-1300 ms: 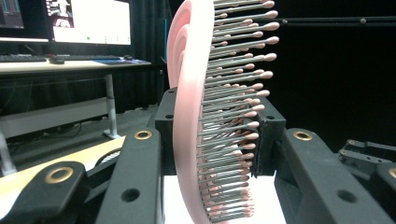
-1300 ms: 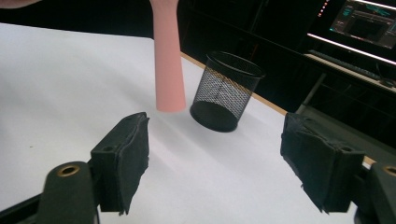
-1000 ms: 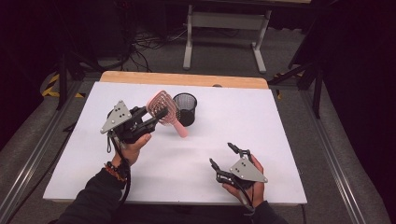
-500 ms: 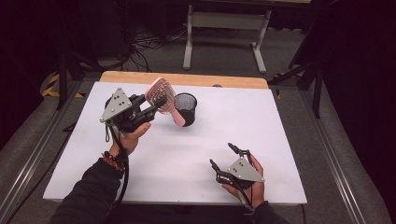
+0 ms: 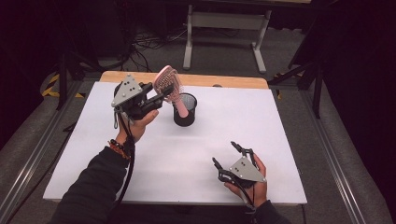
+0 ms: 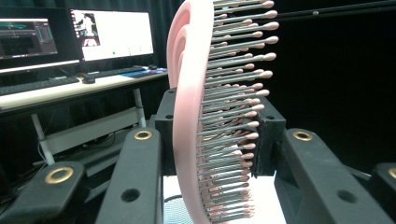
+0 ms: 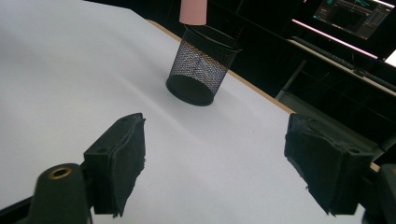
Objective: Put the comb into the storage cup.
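Note:
A pink hairbrush (image 5: pixel 169 87) hangs tilted in the air, its bristled head clamped between the jaws of my left gripper (image 5: pixel 156 97) and its handle end pointing down just above the rim of a black mesh cup (image 5: pixel 185 109). The left gripper view looks along the brush head (image 6: pixel 191 121) with its pink-tipped bristles (image 6: pixel 233 116) held between the two black jaws. My right gripper (image 5: pixel 231 156) rests near the table's front right, jaws wide apart with nothing between them. Its own view has the mesh cup (image 7: pixel 201 65) ahead and the pink handle tip (image 7: pixel 193 11) over it.
The white tabletop (image 5: pixel 261 121) has a wooden strip (image 5: pixel 224 80) along its far edge. Beyond the table stand a metal frame (image 5: pixel 224 28) and cables on the floor. A desk with lit monitors (image 6: pixel 112 32) sits behind.
My left gripper has lifted the hairbrush upward and toward the mesh cup, and the handle now points down at the cup's rim. The right gripper has stayed where it was.

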### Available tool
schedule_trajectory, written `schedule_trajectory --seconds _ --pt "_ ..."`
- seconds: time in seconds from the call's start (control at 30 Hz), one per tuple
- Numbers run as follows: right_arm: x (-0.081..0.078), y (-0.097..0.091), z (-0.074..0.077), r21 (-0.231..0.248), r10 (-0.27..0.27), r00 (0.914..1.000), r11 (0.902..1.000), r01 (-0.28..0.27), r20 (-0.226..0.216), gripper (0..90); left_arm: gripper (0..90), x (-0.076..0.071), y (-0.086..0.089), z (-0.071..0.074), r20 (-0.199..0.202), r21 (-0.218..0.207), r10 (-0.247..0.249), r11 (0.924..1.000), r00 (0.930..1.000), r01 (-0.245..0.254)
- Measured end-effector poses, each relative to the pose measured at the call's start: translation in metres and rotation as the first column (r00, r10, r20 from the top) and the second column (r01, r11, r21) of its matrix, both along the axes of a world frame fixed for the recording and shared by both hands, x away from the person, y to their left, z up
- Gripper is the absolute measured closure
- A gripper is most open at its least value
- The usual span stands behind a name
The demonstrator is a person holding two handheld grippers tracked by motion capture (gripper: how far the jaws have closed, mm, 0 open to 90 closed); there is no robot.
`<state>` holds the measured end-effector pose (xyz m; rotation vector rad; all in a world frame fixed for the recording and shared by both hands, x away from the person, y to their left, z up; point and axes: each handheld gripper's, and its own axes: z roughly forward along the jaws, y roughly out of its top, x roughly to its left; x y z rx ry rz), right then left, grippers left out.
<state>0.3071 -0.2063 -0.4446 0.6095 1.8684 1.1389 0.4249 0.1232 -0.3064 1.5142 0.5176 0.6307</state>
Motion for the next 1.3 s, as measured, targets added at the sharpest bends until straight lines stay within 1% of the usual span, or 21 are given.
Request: schedule_trajectory --seconds 0.13,0.2,0.27,0.3,0.33,0.37,0.43,0.47,0.5,0.57,0.6,0.67,0.77,0.8,0.83,0.87,0.93,1.0,1.03,1.1,1.3 --pt "0.0 -0.001 0.0 0.011 0.005 1.0 0.9999 -0.005 0.004 21.6 64.3 0.009 -0.003 0.004 0.006 0.011 0.013 0.9999 0.9999 -0.013" --pt "0.0 -0.001 0.0 0.015 0.007 1.0 0.9999 -0.007 0.002 21.6 64.3 0.014 -0.005 0.006 0.004 0.008 0.014 0.9999 0.9999 -0.014" --pt "0.0 -0.001 0.0 0.018 0.009 1.0 0.9998 -0.009 -0.001 21.6 64.3 0.018 -0.008 0.008 0.008 0.018 0.024 0.9995 0.9997 -0.024" --pt "0.0 -0.001 0.0 0.021 0.009 1.0 0.9997 -0.009 0.0 21.5 64.3 0.019 -0.009 0.008 0.003 0.022 0.026 0.9994 0.9997 -0.026" --pt "0.0 -0.002 0.0 0.024 0.012 0.9999 0.9996 -0.012 -0.001 21.5 64.3 0.022 -0.01 0.008 0.004 0.019 0.027 0.9994 0.9996 -0.027" --pt "0.0 -0.002 0.0 0.031 0.014 0.9999 0.9994 -0.014 0.0 21.3 64.3 0.025 -0.011 0.008 -0.002 0.027 0.034 0.9991 0.9994 -0.034" --pt "-0.001 -0.002 0.0 0.033 0.015 0.9999 0.9993 -0.015 -0.002 21.3 64.2 0.028 -0.013 0.007 -0.003 0.029 0.038 0.9988 0.9993 -0.038" --pt "-0.001 -0.002 0.001 0.031 0.016 0.9999 0.9994 -0.016 0.001 21.2 64.2 0.03 -0.013 0.007 -0.01 0.032 0.04 0.9987 0.9991 -0.04" --pt "-0.001 -0.002 0.001 0.033 0.017 0.9998 0.9993 -0.017 0.004 21.2 64.3 0.032 -0.014 0.006 -0.014 0.024 0.043 0.9988 0.999 -0.042" --pt "-0.001 -0.002 0.001 0.033 0.02 0.9998 0.9992 -0.021 0.007 21.2 64.2 0.036 -0.016 0.005 -0.021 0.036 0.046 0.9983 0.9987 -0.046" --pt "-0.001 -0.002 0.001 0.035 0.023 0.9997 0.9991 -0.023 0.008 21.2 64.3 0.038 -0.016 0.005 -0.013 0.041 0.053 0.9978 0.9985 -0.053" --pt "-0.002 -0.001 0.001 0.035 0.024 0.9997 0.9991 -0.024 0.01 21.2 64.3 0.043 -0.018 0.005 -0.013 0.056 0.061 0.9966 0.998 -0.061" --pt "-0.002 -0.001 0.002 0.037 0.025 0.9996 0.999 -0.025 0.011 21.2 64.2 0.052 -0.02 0.002 -0.026 0.06 0.075 0.9955 0.9969 -0.073" --pt "-0.002 -0.001 0.001 0.035 0.026 0.9996 0.999 -0.026 0.011 21.2 64.2 0.058 -0.021 -0.001 -0.036 0.059 0.086 0.9948 0.9957 -0.083" --pt "-0.002 -0.001 0.001 0.035 0.026 0.9996 0.999 -0.026 0.011 21.2 64.2 0.058 -0.021 -0.001 -0.036 0.059 0.086 0.9948 0.9957 -0.083" --pt "-0.002 -0.001 0.002 0.034 0.026 0.9996 0.999 -0.027 0.011 21.2 64.2 0.062 -0.022 -0.002 -0.047 0.055 0.093 0.9944 0.9946 -0.09" --pt "-0.002 -0.001 0.002 0.037 0.028 0.9996 0.9989 -0.029 0.009 21.2 64.2 0.067 -0.023 -0.005 -0.053 0.062 0.102 0.9932 0.9934 -0.098" --pt "-0.002 -0.002 0.002 0.041 0.027 0.9996 0.9988 -0.027 0.008 21.2 64.2 0.07 -0.024 -0.008 -0.06 0.064 0.11 0.9922 0.9921 -0.106" --pt "-0.001 -0.002 0.002 0.043 0.028 0.9996 0.9987 -0.028 0.007 21.2 64.2 0.072 -0.025 -0.01 -0.066 0.065 0.106 0.9927 0.9922 -0.102" --pt "-0.002 -0.002 0.002 0.038 0.027 0.9996 0.9989 -0.027 0.009 21.1 64.1 0.074 -0.027 -0.013 -0.075 0.076 0.113 0.9914 0.9908 -0.107" --pt "-0.001 -0.001 0.001 0.034 0.029 0.9996 0.999 -0.029 0.004 21.2 64.1 0.08 -0.031 -0.022 -0.111 0.074 0.111 0.9919 0.9876 -0.104"
